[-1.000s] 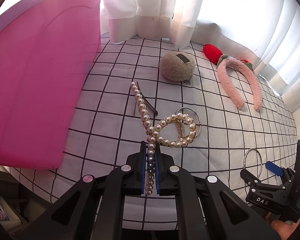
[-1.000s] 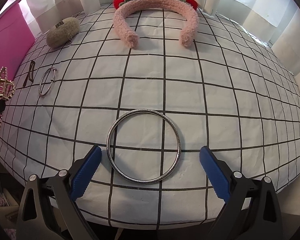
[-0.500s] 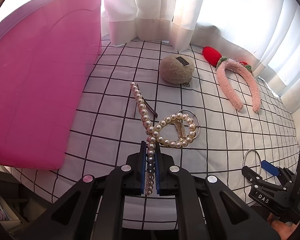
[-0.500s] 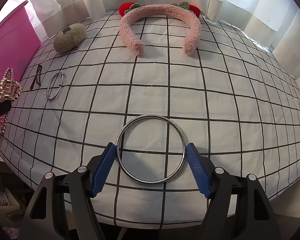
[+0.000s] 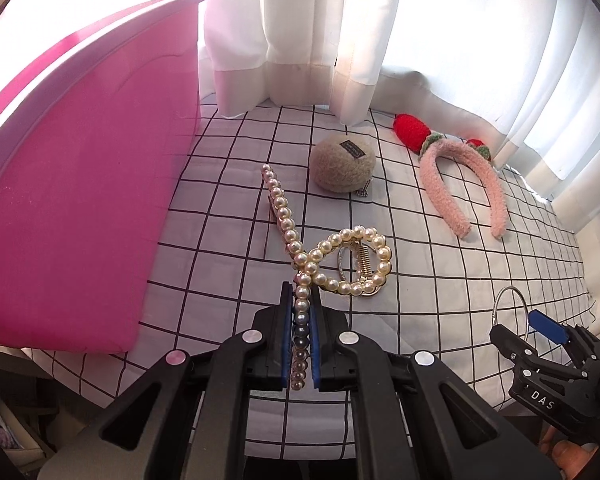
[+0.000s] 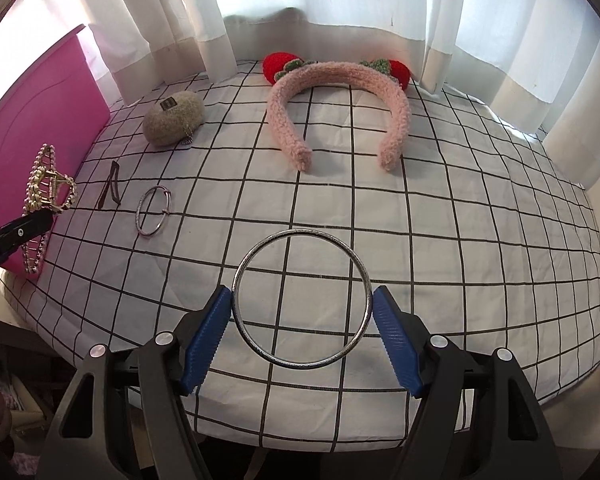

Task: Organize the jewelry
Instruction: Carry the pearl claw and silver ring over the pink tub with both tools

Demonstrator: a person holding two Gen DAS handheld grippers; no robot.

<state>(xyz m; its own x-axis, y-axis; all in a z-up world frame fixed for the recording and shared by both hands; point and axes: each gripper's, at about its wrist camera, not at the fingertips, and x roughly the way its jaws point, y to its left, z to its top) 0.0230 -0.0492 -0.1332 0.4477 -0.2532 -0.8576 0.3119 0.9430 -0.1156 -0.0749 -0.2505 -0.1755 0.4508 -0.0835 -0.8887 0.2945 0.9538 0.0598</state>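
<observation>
Clamping a silver bangle (image 6: 302, 299), right hand-held gripper (image 6: 302, 322); left hand-held gripper (image 5: 301, 318) pinches pearl hair claw (image 5: 342, 265)

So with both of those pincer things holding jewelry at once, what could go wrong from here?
The right gripper pinches the large silver bangle only at its two outer edges; a thin round hoop like that could twist or pop free. The left gripper clamps just one end of the pearl hair claw, so its long free part could swing or snag the small bracelet lying on the checked cloth.
</observation>
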